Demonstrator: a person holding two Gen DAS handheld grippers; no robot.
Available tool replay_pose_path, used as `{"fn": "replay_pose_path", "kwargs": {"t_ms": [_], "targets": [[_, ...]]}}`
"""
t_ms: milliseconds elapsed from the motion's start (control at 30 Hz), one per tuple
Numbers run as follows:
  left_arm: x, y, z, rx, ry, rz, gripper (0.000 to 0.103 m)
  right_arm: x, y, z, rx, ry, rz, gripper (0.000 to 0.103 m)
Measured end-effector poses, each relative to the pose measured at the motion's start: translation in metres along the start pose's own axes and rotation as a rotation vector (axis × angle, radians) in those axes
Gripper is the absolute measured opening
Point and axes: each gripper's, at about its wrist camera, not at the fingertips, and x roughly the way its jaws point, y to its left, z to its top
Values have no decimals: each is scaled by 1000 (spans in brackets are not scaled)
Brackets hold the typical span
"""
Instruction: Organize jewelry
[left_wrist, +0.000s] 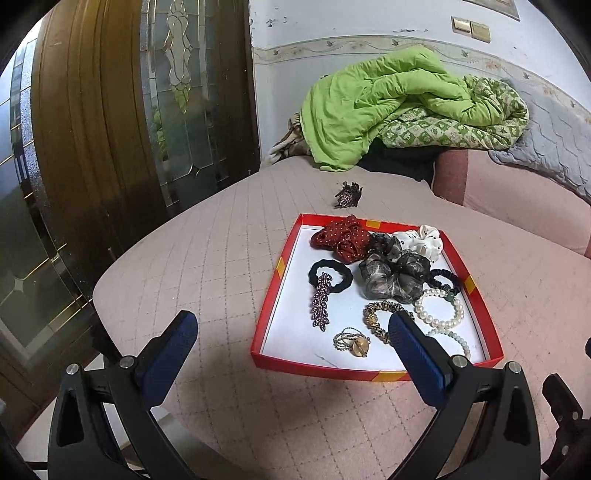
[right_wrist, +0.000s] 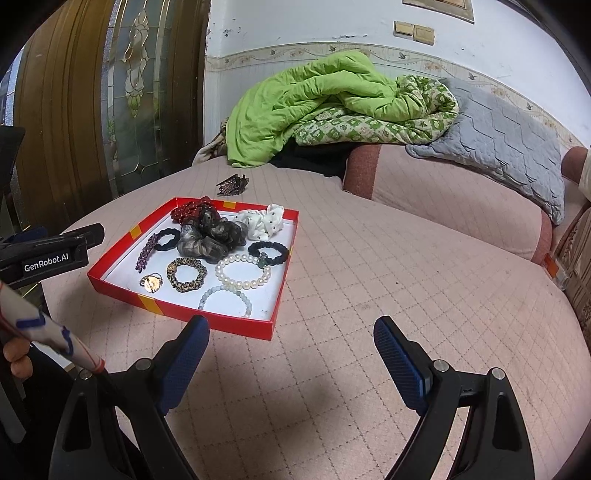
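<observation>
On pink quilted bed (right_wrist: 369, 295), your shallow red cardboard tray (left_wrist: 279, 266) holds scrunchies, white pearl bracelet (right_wrist: 242, 273) & gold ring (left_wrist: 357, 344). Dark claw hair clip (left_wrist: 346, 194) lies just beyond tray, apart from it. Your left gripper (left_wrist: 291, 330) & right gripper (right_wrist: 291, 332) hover w/ jaws wide, holding nothing

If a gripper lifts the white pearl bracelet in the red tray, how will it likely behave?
The pearl bracelet is a loop of round beads, so it would probably sag rather than hold its ring shape. Its glossy beads may slip between fingers. Lying flat in the tray, it seems unlikely to roll.
</observation>
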Motion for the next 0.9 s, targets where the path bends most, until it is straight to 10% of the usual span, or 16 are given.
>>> {"fn": "replay_pose_path", "kwargs": {"t_ms": [900], "targets": [[1, -1, -1, 4, 5, -3, 103, 2, -1, -2, -2, 6, 4, 93]]}}
